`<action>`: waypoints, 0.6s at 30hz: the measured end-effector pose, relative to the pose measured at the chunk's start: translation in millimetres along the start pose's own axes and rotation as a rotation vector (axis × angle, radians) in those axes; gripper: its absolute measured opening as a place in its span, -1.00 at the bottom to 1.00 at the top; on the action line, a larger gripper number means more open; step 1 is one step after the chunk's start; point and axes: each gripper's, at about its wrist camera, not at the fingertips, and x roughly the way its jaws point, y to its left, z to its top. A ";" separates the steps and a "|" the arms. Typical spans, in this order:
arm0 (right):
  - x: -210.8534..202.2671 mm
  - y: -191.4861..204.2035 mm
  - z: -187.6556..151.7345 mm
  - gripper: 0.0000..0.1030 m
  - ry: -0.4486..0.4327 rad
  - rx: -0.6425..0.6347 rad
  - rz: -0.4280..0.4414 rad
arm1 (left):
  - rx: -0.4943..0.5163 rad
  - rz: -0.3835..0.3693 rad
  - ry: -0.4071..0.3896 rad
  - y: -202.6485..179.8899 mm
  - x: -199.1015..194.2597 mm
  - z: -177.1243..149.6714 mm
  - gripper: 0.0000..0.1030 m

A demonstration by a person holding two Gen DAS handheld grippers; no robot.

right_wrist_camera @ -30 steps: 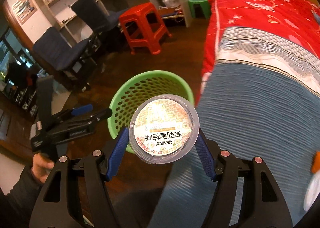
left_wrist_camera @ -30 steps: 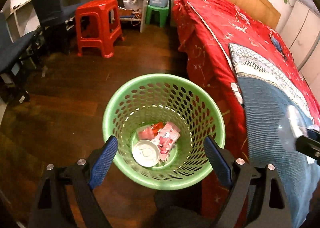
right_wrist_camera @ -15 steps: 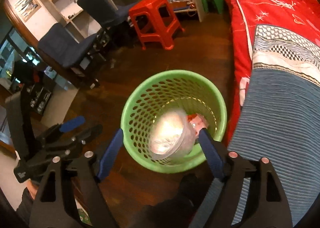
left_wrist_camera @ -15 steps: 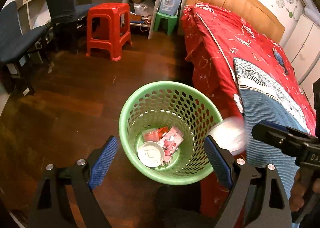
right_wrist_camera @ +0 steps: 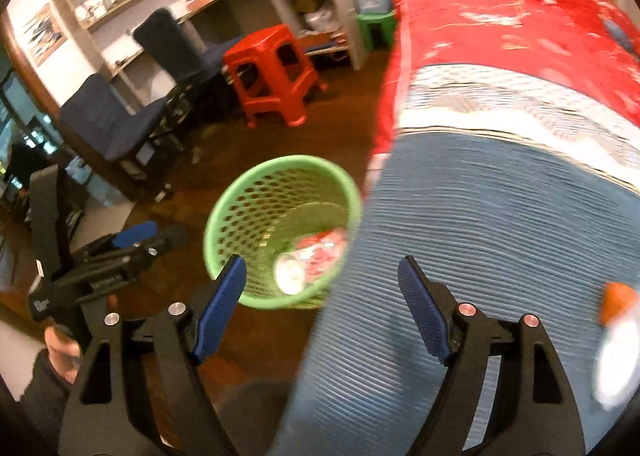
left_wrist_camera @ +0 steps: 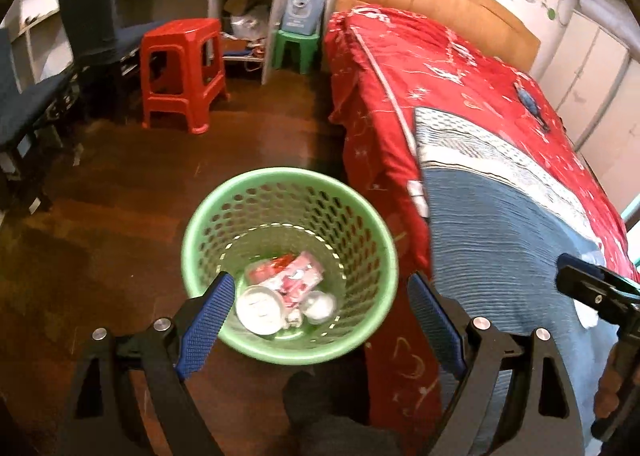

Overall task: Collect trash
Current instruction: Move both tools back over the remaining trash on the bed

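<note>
A green perforated trash basket (left_wrist_camera: 208, 215) stands on the dark wood floor beside the bed; it also shows in the right wrist view (right_wrist_camera: 224, 211). Inside lie a white round lid (left_wrist_camera: 260, 308), red and pink wrappers (left_wrist_camera: 294, 276) and a clear plastic cup (left_wrist_camera: 320, 306). My left gripper (left_wrist_camera: 316, 320) is open and empty just above the basket's near rim. My right gripper (right_wrist_camera: 322, 302) is open and empty over the bed edge, right of the basket. A blurred white and orange item (right_wrist_camera: 616, 340) lies on the blue blanket at far right.
The bed with a red cover (left_wrist_camera: 420, 67) and blue blanket (left_wrist_camera: 512, 240) fills the right. A red stool (left_wrist_camera: 182, 71), a green stool (left_wrist_camera: 296, 47), dark chairs (left_wrist_camera: 92, 27) and a desk with shelves stand at the back and left.
My right gripper carried the clear cup over the basket, let it go, and moved right over the bed. The cup now lies in the basket. The left gripper stayed open.
</note>
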 end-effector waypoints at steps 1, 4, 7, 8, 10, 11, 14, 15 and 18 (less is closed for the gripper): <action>-5.9 -6.2 -2.5 0.51 -0.007 0.002 -0.015 | 0.011 -0.007 0.001 -7.7 -0.4 0.0 0.66; -32.5 -36.3 -11.4 0.51 -0.037 0.031 -0.067 | 0.041 -0.026 0.003 -27.9 -1.7 0.9 0.66; -61.8 -71.4 -20.1 0.51 -0.075 0.080 -0.122 | 0.064 -0.057 0.008 -46.7 -2.6 1.4 0.66; -68.6 -80.6 -21.7 0.51 -0.084 0.090 -0.138 | 0.074 -0.064 0.009 -54.1 -2.8 1.5 0.66; -83.8 -104.7 -25.0 0.51 -0.102 0.122 -0.182 | 0.096 -0.076 0.011 -69.1 -3.0 1.5 0.66; -90.2 -115.8 -26.2 0.51 -0.109 0.138 -0.201 | 0.107 -0.082 0.012 -75.7 -3.2 1.5 0.66; -105.5 -147.3 -30.6 0.51 -0.125 0.192 -0.246 | 0.142 -0.098 0.014 -95.5 -3.6 0.8 0.66; -107.2 -155.7 -30.3 0.51 -0.127 0.205 -0.256 | 0.157 -0.106 0.016 -103.7 -3.8 0.4 0.66; -111.7 -185.9 -32.9 0.51 -0.119 0.253 -0.292 | 0.185 -0.128 0.021 -121.1 -4.2 -0.6 0.66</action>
